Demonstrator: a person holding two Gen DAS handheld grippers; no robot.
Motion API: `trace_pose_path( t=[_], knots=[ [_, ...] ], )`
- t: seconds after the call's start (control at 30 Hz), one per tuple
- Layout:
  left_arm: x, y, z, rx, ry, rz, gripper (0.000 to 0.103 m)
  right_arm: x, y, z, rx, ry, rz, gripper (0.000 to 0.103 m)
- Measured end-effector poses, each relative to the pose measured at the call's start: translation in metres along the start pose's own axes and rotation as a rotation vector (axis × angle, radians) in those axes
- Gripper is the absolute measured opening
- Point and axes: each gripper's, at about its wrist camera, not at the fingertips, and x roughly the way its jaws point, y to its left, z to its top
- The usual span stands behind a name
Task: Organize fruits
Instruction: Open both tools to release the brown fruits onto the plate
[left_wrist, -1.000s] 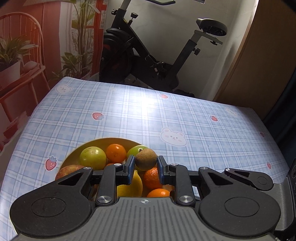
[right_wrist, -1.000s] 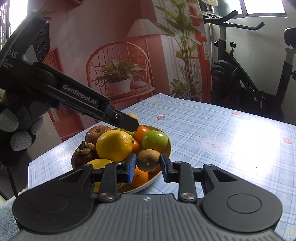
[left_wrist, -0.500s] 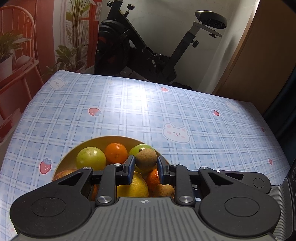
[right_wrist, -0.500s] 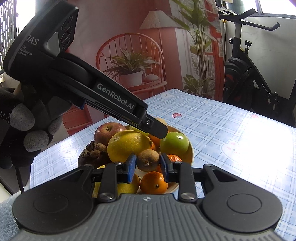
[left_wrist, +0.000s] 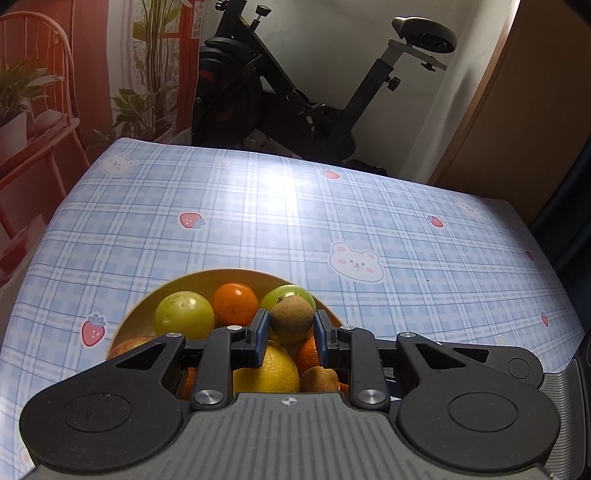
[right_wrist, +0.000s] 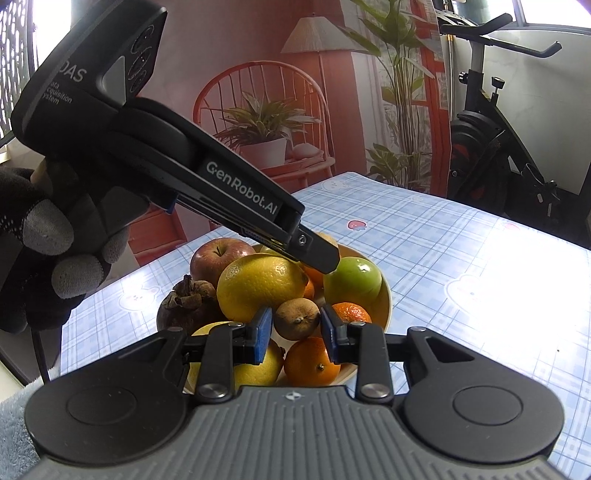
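A yellow bowl (right_wrist: 384, 295) heaped with fruit stands on a surface (left_wrist: 332, 221) covered in blue plaid cloth. Above the bowl, the left hand-held gripper (left_wrist: 291, 325) is clenched on a small round brown fruit (left_wrist: 291, 318), held over a lemon (left_wrist: 269, 369). At the bowl's near side, the right hand-held gripper (right_wrist: 297, 328) grips a wrinkled brown fruit (right_wrist: 296, 319), just above an orange (right_wrist: 312, 362). In the bowl also lie a red apple (right_wrist: 218, 254), a green apple (right_wrist: 352, 280) and a dark mangosteen (right_wrist: 186, 304). A gloved hand (right_wrist: 48, 251) holds the left hand-held gripper.
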Motion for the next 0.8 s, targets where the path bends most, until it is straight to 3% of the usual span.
trace_pose_path(
  t=[0.47, 0.8],
  knots=[
    [-0.005, -0.001, 0.001, -0.005, -0.007, 0.011, 0.028, -0.010, 0.003, -0.002, -0.002, -0.009, -0.022, 0.033],
    [-0.026, -0.004, 0.000, 0.004, -0.058, 0.055, 0.031, -0.021, 0.003, 0.001, 0.018, -0.016, -0.066, 0.033]
  ],
)
